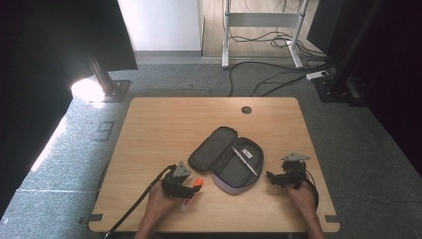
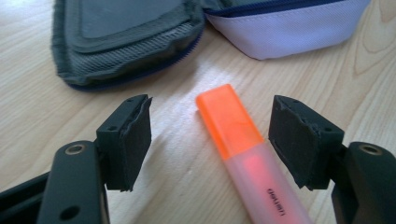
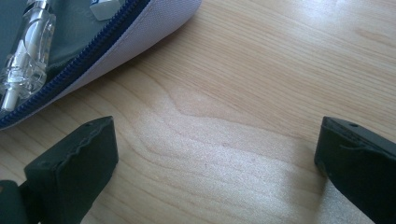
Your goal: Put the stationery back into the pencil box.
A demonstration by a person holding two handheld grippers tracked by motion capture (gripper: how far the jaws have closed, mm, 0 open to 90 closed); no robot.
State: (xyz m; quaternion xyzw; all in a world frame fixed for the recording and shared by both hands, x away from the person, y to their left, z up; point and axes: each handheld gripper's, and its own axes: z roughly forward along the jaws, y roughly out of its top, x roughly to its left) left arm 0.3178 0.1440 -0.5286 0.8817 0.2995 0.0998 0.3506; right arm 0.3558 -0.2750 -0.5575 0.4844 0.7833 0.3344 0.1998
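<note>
Orange-capped highlighter point(image 2: 243, 154) lies on the worktop point(image 1: 164, 129) between your left hand-held gripper point(image 2: 212, 140) pads, untouched, beside the open pencil case point(image 1: 230, 159). Closing off-centre may roll it away. Right hand-held gripper point(image 3: 215, 154) stands spread, empty

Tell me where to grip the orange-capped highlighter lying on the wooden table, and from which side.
Grip the orange-capped highlighter across its translucent barrel just below the cap, coming from above with the left gripper. It lies flat between the open jaws, narrow sides facing the pads.
</note>
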